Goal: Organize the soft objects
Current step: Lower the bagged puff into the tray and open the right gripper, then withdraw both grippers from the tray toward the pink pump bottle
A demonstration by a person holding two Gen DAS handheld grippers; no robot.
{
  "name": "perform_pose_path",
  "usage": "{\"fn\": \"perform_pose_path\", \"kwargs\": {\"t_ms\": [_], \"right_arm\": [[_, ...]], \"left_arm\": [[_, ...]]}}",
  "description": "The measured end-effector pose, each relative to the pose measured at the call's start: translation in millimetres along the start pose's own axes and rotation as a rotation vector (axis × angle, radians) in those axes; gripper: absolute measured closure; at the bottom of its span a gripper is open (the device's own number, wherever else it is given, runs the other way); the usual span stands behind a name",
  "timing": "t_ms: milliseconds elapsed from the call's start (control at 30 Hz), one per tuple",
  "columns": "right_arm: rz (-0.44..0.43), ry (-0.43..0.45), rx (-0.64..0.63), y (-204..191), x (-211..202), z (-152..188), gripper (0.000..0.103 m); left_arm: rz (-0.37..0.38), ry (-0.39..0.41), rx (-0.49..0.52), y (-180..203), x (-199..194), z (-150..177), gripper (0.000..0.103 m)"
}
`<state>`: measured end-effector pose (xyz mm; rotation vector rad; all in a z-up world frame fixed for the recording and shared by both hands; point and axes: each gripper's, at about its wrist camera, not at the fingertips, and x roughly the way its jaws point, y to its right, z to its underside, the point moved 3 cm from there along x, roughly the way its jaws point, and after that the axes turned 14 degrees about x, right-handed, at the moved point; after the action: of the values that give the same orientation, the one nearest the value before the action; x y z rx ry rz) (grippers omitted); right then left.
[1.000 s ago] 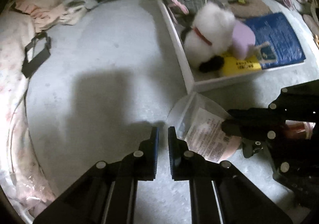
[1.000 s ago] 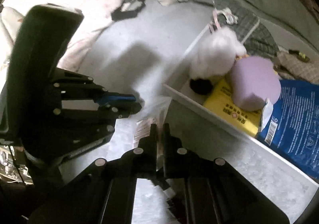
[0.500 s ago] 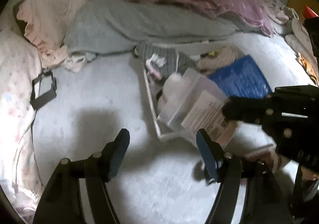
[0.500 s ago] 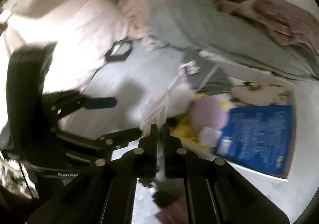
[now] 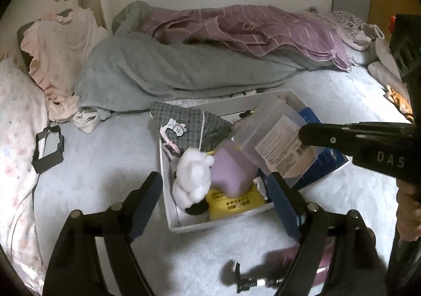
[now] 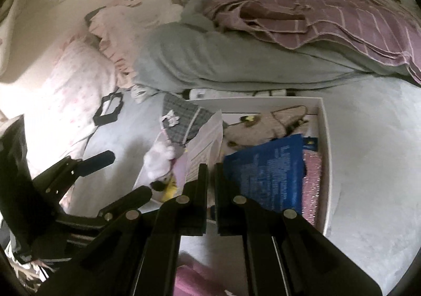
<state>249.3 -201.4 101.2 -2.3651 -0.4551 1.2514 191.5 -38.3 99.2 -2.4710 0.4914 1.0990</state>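
A white box [image 5: 172,226] on the grey bed holds a white plush toy [image 5: 193,180], a lilac cushion [image 5: 231,177], a yellow packet [image 5: 234,204], a plaid cloth [image 5: 189,122] and a blue packet [image 6: 268,172]. My right gripper [image 6: 210,171] is shut on a clear plastic packet with a printed label [image 5: 279,146] and holds it above the box. My left gripper [image 5: 215,182] is open and empty, near the box's front edge. The box [image 6: 325,148] and plush toy [image 6: 158,159] also show in the right wrist view.
A grey blanket [image 5: 171,72] and a purple striped cloth [image 5: 250,30] lie piled behind the box. Pink pillows [image 5: 58,40] sit at the left. A black frame [image 5: 48,147] lies on the bed. A pink object [image 5: 323,261] lies near the front.
My right gripper lifted the clear packet off the bed and carried it over the box. My left gripper opened and pulled back and up.
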Motion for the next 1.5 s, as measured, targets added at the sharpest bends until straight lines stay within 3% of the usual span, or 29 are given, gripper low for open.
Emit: {"fn": "perform_pose_path", "kwargs": {"t_ms": [167,267,467,567,700,1033,1233,1367,1433,1500], "right_arm": [[0.04,0.021,0.031,12.4,-3.0,-4.2,0.097],[0.075,0.011,0.043,20.5,-1.2,-5.5,0.097],[0.153,-0.051,0.052,32.6,16.9,-3.1,0.097],[0.168,-0.092,0.078,40.2,33.0,-0.3,0.097],[0.148,-0.145,0.103,42.4,51.6,5.4,0.097],[0.121,-0.189,0.084,30.6,69.6,15.5,0.096],[0.147,-0.175,0.052,26.1,65.9,14.4,0.093],[0.159,-0.067,0.029,16.8,30.9,6.4,0.087],[0.112,-0.015,0.037,11.7,5.9,10.3,0.079],[0.063,0.038,0.017,9.8,-21.4,23.8,0.06]], "left_arm": [[-0.01,0.022,-0.068,-5.8,9.7,0.3,0.02],[-0.049,-0.023,-0.107,-11.9,16.6,3.7,0.02],[-0.003,-0.123,-0.13,-22.3,35.5,15.3,0.02],[0.041,-0.129,-0.18,-29.4,38.6,20.5,0.022],[0.104,-0.127,-0.241,-33.2,41.9,25.1,0.033],[0.113,-0.153,-0.239,-32.5,49.0,26.5,0.037],[0.052,-0.136,-0.2,-31.1,37.3,22.4,0.037],[0.017,-0.064,-0.211,-29.5,10.5,16.7,0.037],[0.027,-0.035,-0.226,-22.1,-5.7,20.7,0.037],[0.037,-0.014,-0.236,-12.4,-18.8,29.5,0.037]]}}
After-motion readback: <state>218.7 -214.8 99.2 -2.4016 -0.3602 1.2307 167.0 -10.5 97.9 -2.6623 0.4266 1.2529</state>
